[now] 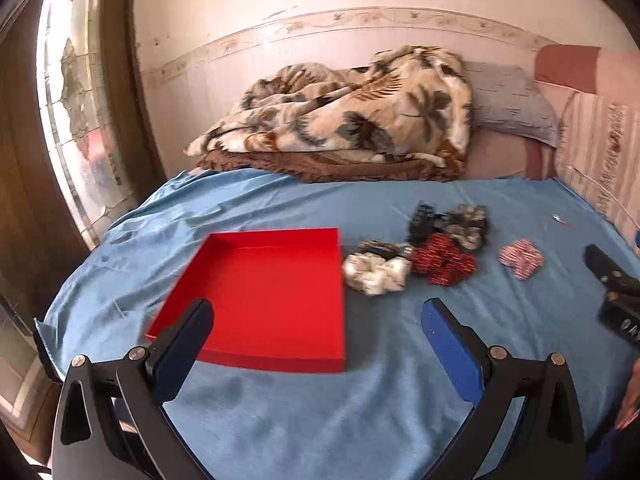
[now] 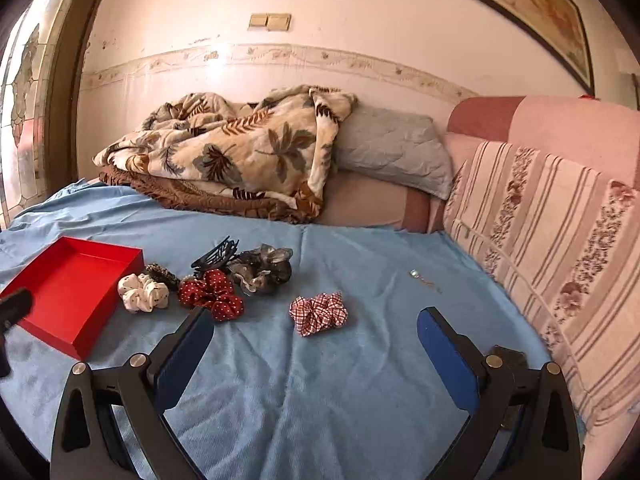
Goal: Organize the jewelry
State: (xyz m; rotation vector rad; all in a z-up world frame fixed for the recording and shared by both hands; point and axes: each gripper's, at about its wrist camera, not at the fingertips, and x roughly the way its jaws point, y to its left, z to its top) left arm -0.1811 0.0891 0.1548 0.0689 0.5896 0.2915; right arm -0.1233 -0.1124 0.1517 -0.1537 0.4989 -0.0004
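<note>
Both claws hang spread wide over the blue sheet (image 2: pixel 360 380), gripping nothing: the left gripper (image 1: pixel 318 320) above the red tray's (image 1: pixel 280 354) near edge, the right gripper (image 2: pixel 316 326) just short of the red-checked scrunchie (image 2: pixel 319 313). White (image 2: pixel 142 291), polka-dot (image 2: pixel 212 293) and grey (image 2: pixel 262 270) scrunchies cluster beside the tray with a black claw clip (image 2: pixel 214 255).

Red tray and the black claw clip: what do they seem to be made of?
Red tray: likely thin cardboard with a matte finish, judging by its sharp folded walls and lack of shine. Black claw clip: probably hard plastic, with rigid curved teeth and a slight gloss; metal cannot be ruled out.
</note>
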